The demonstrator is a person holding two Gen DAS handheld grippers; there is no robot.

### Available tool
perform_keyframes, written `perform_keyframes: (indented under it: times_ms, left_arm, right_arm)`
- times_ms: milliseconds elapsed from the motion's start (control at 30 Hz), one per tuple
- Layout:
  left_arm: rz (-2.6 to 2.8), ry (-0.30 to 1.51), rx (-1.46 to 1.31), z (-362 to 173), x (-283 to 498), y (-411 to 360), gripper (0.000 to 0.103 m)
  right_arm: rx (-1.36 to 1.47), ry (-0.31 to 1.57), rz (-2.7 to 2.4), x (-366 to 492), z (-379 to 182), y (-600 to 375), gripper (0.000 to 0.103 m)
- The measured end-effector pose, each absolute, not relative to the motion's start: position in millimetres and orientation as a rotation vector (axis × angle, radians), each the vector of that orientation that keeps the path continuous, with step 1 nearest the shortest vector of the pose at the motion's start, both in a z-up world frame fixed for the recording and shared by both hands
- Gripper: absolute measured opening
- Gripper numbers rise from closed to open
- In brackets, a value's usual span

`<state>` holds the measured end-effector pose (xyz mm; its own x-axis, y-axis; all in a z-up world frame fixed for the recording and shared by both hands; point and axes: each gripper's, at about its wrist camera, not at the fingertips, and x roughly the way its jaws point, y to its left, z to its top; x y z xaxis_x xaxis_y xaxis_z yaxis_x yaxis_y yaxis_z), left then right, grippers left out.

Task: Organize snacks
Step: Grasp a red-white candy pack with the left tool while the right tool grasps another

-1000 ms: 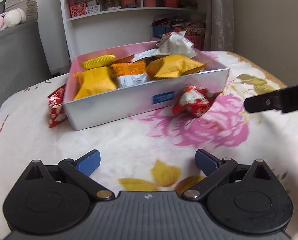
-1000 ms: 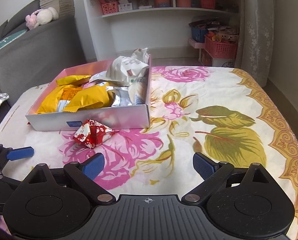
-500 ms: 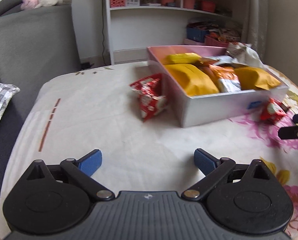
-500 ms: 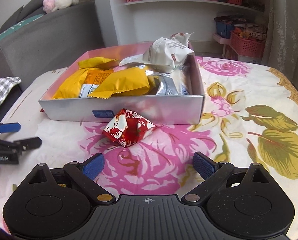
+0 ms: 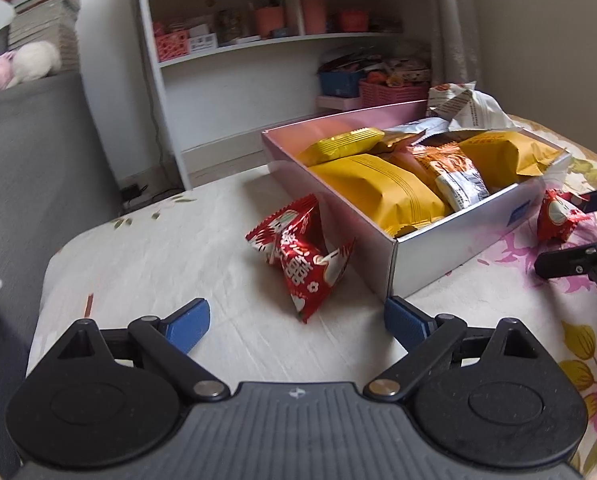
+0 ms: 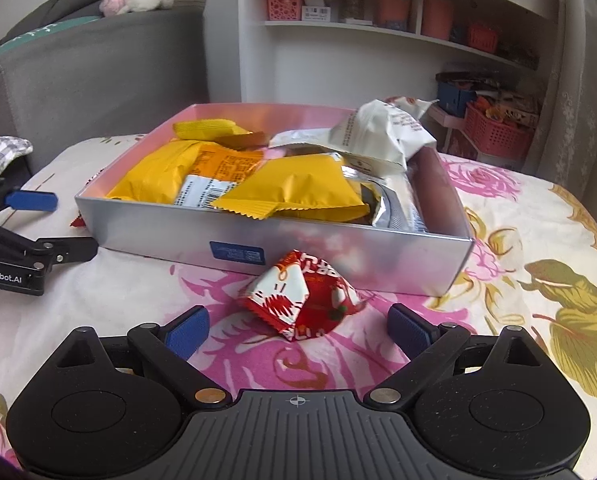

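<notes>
The left gripper (image 5: pixel 297 322) has its fingers wide and closing, empty, with a red snack packet (image 5: pixel 304 250) just ahead, left of the box (image 5: pixel 426 258). The right gripper (image 6: pixel 298 330) stands open around nothing, behind another red packet (image 6: pixel 300 300) at mid-frame. Only the right view shows the box's blue label (image 6: pixel 237 251) face-on.

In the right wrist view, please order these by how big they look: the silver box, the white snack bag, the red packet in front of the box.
1. silver box
2. white snack bag
3. red packet

The last two look close; the packet is nearer the camera, so their order is unsure.
</notes>
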<state>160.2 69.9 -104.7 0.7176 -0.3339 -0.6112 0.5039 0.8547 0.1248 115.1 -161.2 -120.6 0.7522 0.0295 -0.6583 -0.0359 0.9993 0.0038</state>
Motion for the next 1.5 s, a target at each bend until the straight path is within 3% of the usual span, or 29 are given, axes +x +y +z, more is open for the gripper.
perform_keyframes:
  times_ms: [333,733,900,967,1033,1100,1267,1333,1500]
  left_arm:
    - [-0.671,0.660,0.304,-101.5,175.8,82.3,0.069]
    - [-0.617,0.646,0.286,-100.2,185.6,89.0,0.067]
    - [-0.604,0.615,0.289,-99.3,186.3,77.7,0.064]
    - [-0.601,0.608,0.300,-99.8,185.4,73.3,0.055]
    - [-0.605,0.609,0.313,-100.9,184.5,70.5,0.037]
    - [-0.602,0.608,0.317,-101.4,182.7,68.3,0.029]
    - [-0.577,0.599,0.327,-101.9,177.7,67.6,0.027]
    - [-0.571,0.607,0.308,-101.4,175.3,69.7,0.026]
    - [-0.538,0.625,0.270,-98.4,166.7,76.5,0.026]
  right_arm:
    - [-0.016,0.708,0.057,116.0,-119.2,-156.9,0.092]
    - [-0.005,0.696,0.036,119.3,-116.2,-161.0,0.073]
    - [-0.001,0.695,0.032,119.7,-115.0,-161.5,0.071]
    - [-0.002,0.694,0.034,119.6,-114.8,-161.6,0.070]
    - [-0.002,0.693,0.037,119.5,-114.8,-161.6,0.069]
    - [0.001,0.692,0.039,119.4,-114.2,-161.4,0.068]
    - [0.006,0.689,0.049,118.2,-111.5,-160.0,0.062]
    - [0.002,0.690,0.052,117.2,-110.2,-159.5,0.052]
    - [0.001,0.687,0.062,112.0,-105.7,-162.6,0.048]
